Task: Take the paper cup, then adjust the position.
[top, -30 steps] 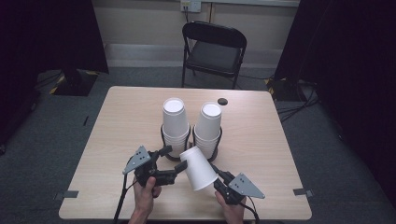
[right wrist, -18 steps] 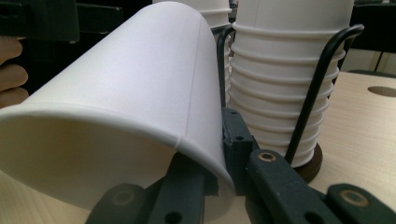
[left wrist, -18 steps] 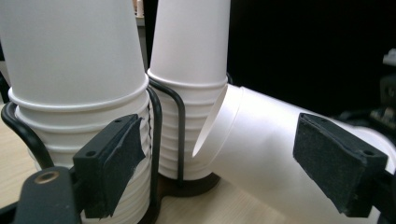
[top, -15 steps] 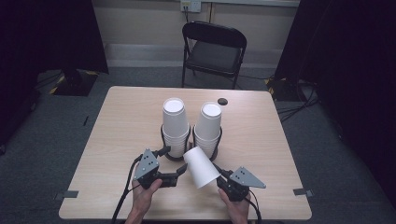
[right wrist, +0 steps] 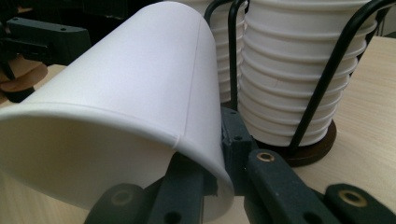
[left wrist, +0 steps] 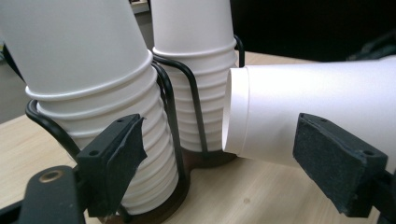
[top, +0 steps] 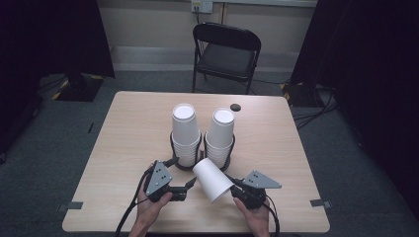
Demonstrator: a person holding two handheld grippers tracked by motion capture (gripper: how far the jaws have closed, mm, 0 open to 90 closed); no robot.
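A single white paper cup (top: 211,178) (left wrist: 317,102) (right wrist: 130,93) lies tilted above the table, its closed end toward the upper left. My right gripper (top: 232,190) (right wrist: 219,140) is shut on its rim, one jaw inside and one outside. My left gripper (top: 190,185) (left wrist: 219,154) faces the cup's closed end. Its jaws have just been closing and still stand apart, the cup's end just ahead between them, with no pad pressing on it. Behind stand the left cup stack (top: 186,131) (left wrist: 93,70) and the right cup stack (top: 220,133) (left wrist: 196,70) (right wrist: 289,70), each in a black wire holder (top: 185,165).
The wooden table (top: 123,148) carries a small dark round object (top: 235,106) near its far edge. A black folding chair (top: 225,54) stands beyond the table. Both stacks sit close behind the grippers.
The left gripper's jaws have narrowed a little. The right gripper and its cup have shifted slightly right; the cup keeps its tilt.
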